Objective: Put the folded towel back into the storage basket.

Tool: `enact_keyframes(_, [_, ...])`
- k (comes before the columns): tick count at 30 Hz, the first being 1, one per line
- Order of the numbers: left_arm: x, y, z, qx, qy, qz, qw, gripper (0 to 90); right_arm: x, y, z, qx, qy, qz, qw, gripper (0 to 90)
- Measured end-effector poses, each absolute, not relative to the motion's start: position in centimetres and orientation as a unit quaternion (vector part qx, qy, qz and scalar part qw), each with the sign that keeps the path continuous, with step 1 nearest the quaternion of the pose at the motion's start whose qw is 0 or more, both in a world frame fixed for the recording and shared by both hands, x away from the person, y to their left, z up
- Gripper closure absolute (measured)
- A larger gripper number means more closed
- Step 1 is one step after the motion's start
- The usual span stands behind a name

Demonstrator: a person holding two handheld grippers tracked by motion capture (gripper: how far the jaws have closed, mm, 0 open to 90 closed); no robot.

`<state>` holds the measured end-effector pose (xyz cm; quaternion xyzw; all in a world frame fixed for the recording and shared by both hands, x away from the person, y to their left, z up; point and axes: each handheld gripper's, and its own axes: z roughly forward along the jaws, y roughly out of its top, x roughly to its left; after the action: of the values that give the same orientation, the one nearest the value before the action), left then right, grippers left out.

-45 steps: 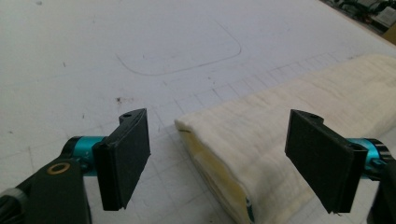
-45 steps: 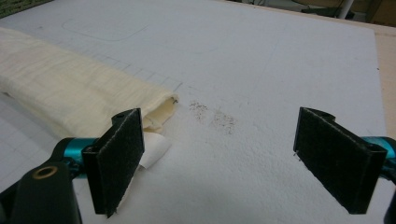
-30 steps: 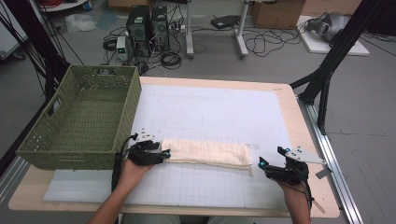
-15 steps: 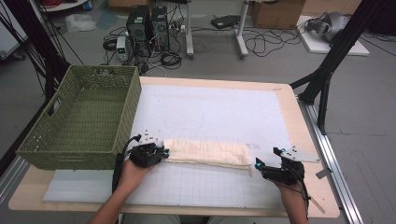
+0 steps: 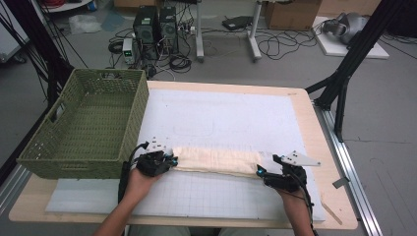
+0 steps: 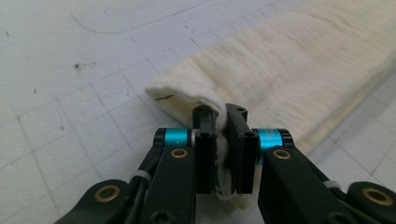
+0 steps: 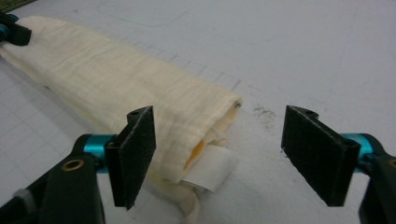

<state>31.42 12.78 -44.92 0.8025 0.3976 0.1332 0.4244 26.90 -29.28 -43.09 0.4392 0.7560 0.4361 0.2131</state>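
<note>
A long, cream-coloured folded cloth (image 5: 216, 161) lies flat on the white gridded mat (image 5: 231, 123) near the front of the bench (image 5: 314, 147), folded into a narrow strip running left to right. The left gripper (image 5: 169, 161) has its fingers (image 6: 205, 140) pinched tight on the cloth's left end, a wad of fabric squeezed between them. The right gripper (image 5: 259, 172) sits at the cloth's right end with its fingers (image 7: 137, 149) apart; they have just been closing, the end with its white label (image 7: 208, 172) lying between them, not yet pressed. So, by my judgement, one end is secured and the other grasp is about half made; any lift, further fold or transfer is left to do. The green woven plastic basket (image 5: 54, 162) stands at the bench's left edge, just beside the left gripper, and holds nothing that I can see.
</note>
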Motion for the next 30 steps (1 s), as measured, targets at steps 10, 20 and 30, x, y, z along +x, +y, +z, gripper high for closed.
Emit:
enact_keyframes(10, [31.4,12.8,-45.0,0.801,0.398,0.132,0.428,82.2,27.5,-28.1,-44.1,0.442,0.774,0.410,0.192,45.4])
enact_keyframes(20, [31.4,12.9,-45.0,0.799,0.398,0.129,0.431,82.2,27.8,-27.9,-44.7,0.444,0.794,0.379,0.170,58.3])
enact_keyframes(30, [31.3,13.1,-45.0,0.802,0.394,0.127,0.430,82.3,27.4,-28.1,-44.7,0.434,0.802,0.377,0.162,59.9])
